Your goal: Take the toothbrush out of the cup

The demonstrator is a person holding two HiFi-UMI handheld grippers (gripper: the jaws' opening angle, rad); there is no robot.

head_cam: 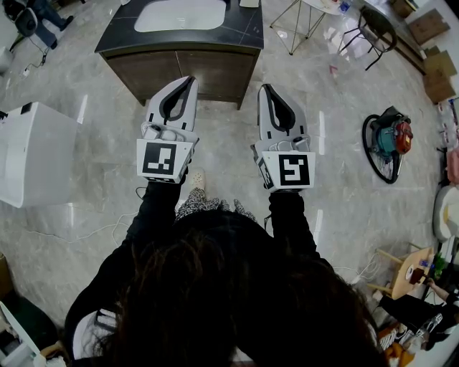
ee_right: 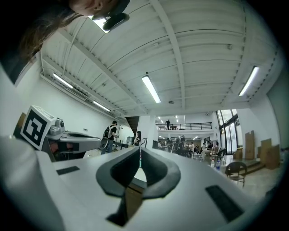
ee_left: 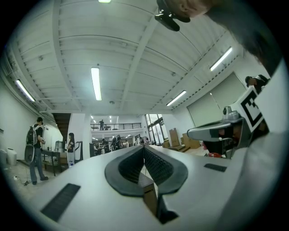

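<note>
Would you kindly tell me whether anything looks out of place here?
Pale scraps lie scattered on the floor beside the black chair, upper right in the head view; nothing else stands out.

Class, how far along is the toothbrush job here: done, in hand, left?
Done: nothing; no toothbrush or cup shows in any view. In hand: nothing; the left tongs and right tongs are shut and empty, facing the dark-topped wooden cabinet with white basin. Left: everything, from finding the cup to lifting out the toothbrush.

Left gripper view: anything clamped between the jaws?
No. The left gripper has its jaws closed tip to tip, with nothing held between them.
</note>
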